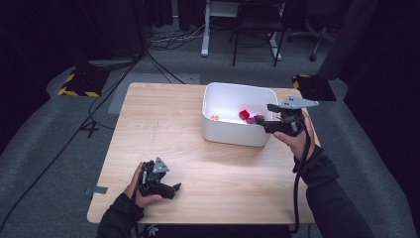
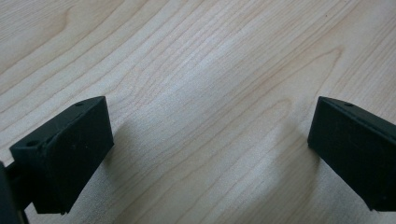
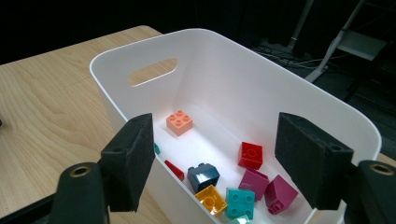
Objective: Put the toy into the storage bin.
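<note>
— Where are things?
— Right gripper (image 3: 212, 158), jaws wide and empty, hovers over the white plastic bin (image 1: 214, 126) of coloured toy bricks (image 3: 251, 154); left gripper (image 2: 205, 154) gapes empty on the pale wooden surface (image 1: 163, 129).
— Next?
— Probably dipping in for one brick.

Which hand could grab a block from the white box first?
Probably the right. The right gripper hangs open at the white box rim, above the blocks. The left gripper sits open over bare table, farther off.
</note>
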Demonstrator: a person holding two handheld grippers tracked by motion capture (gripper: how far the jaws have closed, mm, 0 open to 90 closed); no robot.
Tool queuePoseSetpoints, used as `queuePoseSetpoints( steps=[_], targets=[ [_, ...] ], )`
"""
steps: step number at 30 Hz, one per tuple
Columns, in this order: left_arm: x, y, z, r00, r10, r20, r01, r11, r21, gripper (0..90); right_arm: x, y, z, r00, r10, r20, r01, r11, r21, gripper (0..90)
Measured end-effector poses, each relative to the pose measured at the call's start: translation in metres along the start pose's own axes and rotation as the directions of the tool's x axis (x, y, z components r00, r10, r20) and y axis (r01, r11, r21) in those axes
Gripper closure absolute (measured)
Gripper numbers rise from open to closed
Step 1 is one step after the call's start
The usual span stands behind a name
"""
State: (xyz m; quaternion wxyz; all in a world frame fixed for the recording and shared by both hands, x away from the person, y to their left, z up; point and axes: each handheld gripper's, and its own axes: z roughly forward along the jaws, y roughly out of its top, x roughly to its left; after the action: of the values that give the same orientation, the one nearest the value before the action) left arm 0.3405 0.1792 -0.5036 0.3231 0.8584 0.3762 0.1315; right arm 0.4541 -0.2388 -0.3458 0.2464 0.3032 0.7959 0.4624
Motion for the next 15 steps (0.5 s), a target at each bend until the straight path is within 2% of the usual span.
queuePoseSetpoints(
  steps=[7, 15],
  targets=[
    [0.000, 0.000, 0.000, 1.0000, 0.000, 0.000, 0.000, 1.0000, 0.000, 0.3, 0.004, -0.005, -0.012, 0.9996, -0.028, -0.003, 0.028, 0.999, -0.016, 26.7],
    [0.000, 0.000, 0.000, 1.0000, -0.001, 0.000, 0.001, 1.0000, 0.000, 0.3, 0.010, -0.012, -0.024, 0.9985, -0.055, -0.004, 0.055, 0.998, -0.004, 24.5]
  ],
)
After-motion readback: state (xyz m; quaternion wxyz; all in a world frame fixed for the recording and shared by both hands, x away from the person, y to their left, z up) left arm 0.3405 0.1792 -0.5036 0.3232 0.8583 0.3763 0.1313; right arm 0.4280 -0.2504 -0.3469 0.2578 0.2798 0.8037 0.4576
